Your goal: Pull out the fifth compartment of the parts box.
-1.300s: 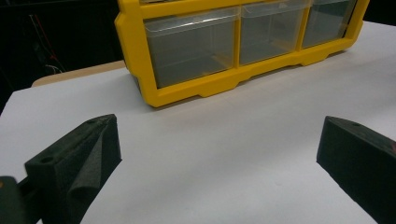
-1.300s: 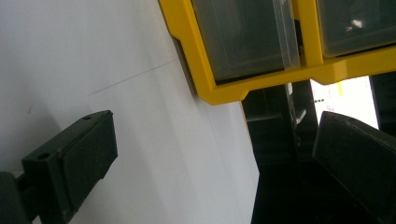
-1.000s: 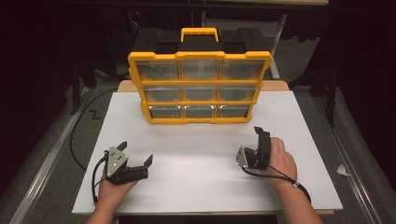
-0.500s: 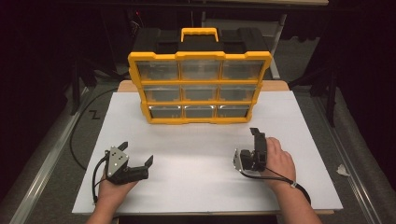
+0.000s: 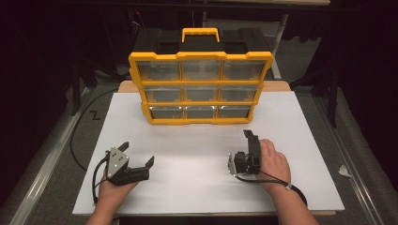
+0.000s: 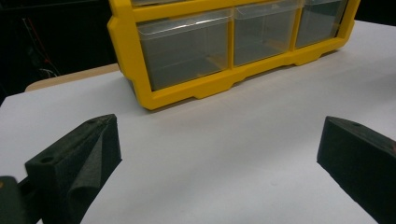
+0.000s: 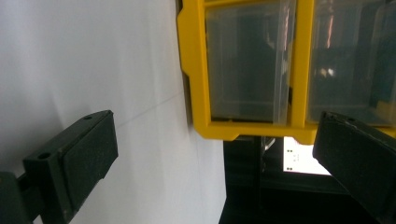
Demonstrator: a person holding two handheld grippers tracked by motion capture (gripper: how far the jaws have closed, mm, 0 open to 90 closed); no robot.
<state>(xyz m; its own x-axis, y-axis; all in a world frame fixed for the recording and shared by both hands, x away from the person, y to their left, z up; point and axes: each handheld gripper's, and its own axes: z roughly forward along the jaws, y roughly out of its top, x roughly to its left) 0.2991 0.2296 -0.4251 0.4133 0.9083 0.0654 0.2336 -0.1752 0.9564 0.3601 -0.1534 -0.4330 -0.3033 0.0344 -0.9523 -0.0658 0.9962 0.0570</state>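
While both hand-held grippers, left (image 5: 138,165) and right (image 5: 248,146), gape empty before the organizer (image 5: 201,86), approach one drawer squarely, jaws level.

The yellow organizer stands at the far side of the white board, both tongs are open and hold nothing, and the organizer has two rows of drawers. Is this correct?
Not quite: the yellow organizer has three rows of clear drawers, as the high view shows. The rest holds: it stands at the far side of the white board, and the left tongs and right tongs are open and hold nothing.
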